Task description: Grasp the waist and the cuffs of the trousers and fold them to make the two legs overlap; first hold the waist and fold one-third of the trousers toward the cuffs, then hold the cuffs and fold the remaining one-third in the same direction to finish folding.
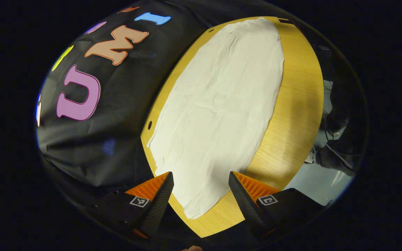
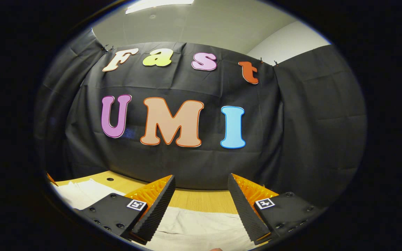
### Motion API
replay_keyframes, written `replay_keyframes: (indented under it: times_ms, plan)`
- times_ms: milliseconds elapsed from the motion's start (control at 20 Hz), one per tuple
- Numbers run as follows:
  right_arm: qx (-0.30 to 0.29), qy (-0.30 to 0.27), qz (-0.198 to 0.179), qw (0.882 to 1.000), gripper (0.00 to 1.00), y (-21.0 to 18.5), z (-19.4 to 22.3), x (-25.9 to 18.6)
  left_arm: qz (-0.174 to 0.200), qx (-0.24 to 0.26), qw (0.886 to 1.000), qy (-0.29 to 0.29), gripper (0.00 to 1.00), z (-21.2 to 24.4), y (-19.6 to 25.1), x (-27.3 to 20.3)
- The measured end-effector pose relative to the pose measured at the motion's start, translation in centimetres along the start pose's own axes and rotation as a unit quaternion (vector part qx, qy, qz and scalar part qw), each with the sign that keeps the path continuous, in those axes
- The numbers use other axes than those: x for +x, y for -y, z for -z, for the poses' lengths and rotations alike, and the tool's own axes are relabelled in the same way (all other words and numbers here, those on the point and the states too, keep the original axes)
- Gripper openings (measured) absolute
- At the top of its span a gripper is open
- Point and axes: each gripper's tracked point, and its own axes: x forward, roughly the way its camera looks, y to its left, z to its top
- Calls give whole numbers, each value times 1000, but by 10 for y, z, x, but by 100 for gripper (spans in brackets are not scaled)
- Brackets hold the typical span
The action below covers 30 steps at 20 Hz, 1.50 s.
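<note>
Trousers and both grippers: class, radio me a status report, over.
Left gripper open, above one end of the trousers. Right gripper open, holding nothing. Trousers flat along the wooden table. Nothing in the way, over.

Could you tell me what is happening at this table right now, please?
A person holds a two-finger gripper in each hand over white trousers spread flat on a wooden table. The left gripper hovers open above one end of the trousers; the right gripper is open too, facing the booth wall. Neither grips the cloth, and no fold is made yet.
</note>
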Motion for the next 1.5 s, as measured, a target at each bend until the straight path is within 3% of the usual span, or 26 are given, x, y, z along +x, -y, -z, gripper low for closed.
replay_keyframes:
  times_ms: [300, 550, 900, 950, 1100, 1300, 1350, 1500]
  plan:
    - [-12, -6, -5, 1000, 97, -4, 5, -1, 39, 45, 998, -28, 97, 22, 21, 11]
    - [-26, -7, -8, 1000, 98, -6, 3, -1, 46, 92, 994, -23, 77, 20, 20, 27]
    - [-27, -9, -7, 1000, 98, -21, 5, 0, 57, 95, 994, -15, 77, 14, 9, 46]
    - [-29, -9, -8, 1000, 98, -24, 4, 0, 56, 101, 993, -14, 67, 13, 5, 50]
    - [-38, -9, -6, 999, 98, -31, 7, -2, 64, 115, 991, -14, 52, 15, 6, 60]
    - [-65, -15, -3, 998, 98, -35, 13, -8, 92, 106, 990, -15, 9, 17, 14, 61]
    - [-80, -19, -2, 997, 98, -33, 17, -9, 93, 109, 990, -11, 4, 18, 14, 62]
    - [-144, -38, -4, 989, 98, -26, 31, -19, 84, 114, 990, -1, 2, 16, 13, 61]
